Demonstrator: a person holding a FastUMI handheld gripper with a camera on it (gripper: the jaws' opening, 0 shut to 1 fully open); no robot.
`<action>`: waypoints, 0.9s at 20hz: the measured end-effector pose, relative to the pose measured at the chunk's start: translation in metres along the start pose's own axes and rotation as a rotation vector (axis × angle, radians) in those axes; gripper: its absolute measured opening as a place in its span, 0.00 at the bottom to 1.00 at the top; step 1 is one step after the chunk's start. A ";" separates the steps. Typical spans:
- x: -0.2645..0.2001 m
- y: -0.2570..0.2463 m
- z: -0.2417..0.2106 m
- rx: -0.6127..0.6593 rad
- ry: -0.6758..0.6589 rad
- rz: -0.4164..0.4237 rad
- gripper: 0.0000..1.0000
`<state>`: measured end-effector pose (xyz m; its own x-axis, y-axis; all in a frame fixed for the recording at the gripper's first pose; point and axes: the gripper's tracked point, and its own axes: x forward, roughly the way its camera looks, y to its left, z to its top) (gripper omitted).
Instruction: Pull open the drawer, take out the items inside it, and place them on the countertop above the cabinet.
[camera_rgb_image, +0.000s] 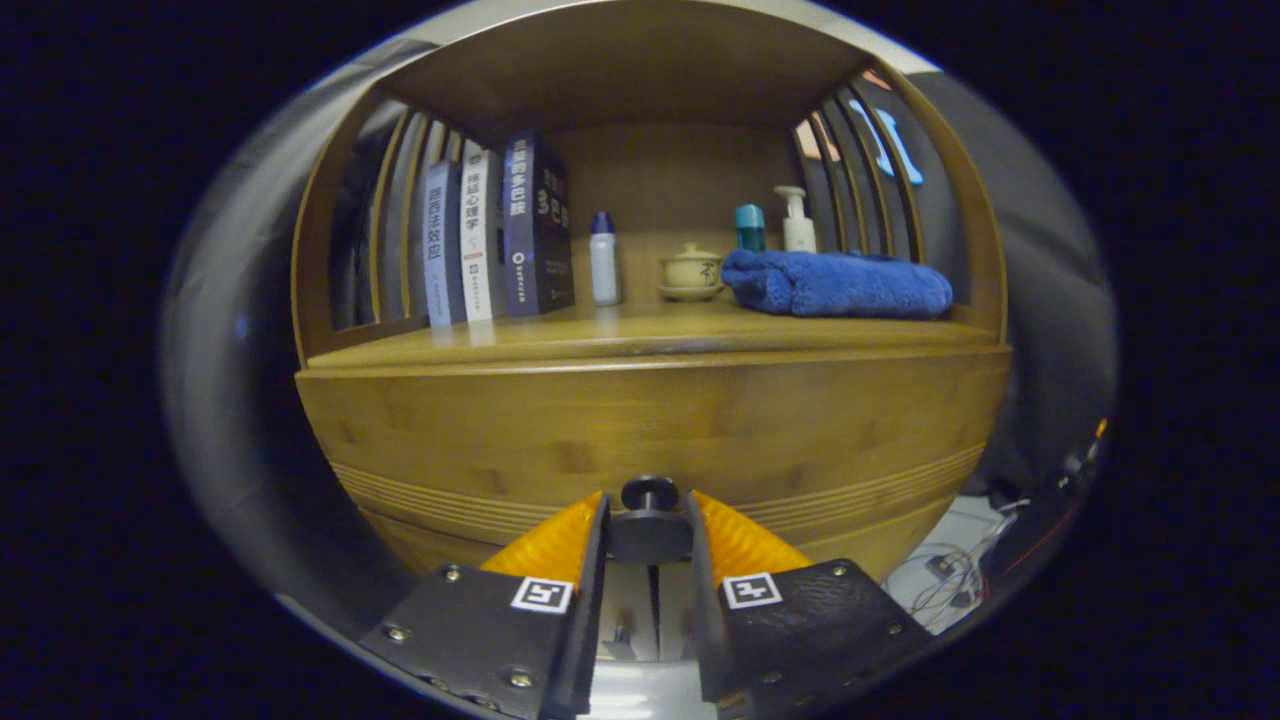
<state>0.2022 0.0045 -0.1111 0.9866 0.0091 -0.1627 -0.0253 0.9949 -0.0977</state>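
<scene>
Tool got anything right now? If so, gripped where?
The tool has its fingers on either side of the drawer knob, closed around its base near the drawer front. Whether both fingers press on it cannot be told. The drawer looks shut.

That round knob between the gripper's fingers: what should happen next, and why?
Probably a straight pull back toward the holder. The gripper has its fingers on either side of the drawer knob, apparently closed on it, and the drawer front looks flush with the cabinet, so nothing inside can be reached yet.
</scene>
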 end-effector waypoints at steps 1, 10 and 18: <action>-0.001 0.002 -0.002 0.001 -0.018 -0.001 0.41; -0.054 0.002 -0.012 0.046 0.008 -0.015 0.28; -0.130 0.004 -0.028 0.052 0.050 -0.010 0.28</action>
<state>0.0692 0.0048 -0.1177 0.9775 -0.0042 -0.2107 -0.0062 0.9988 -0.0487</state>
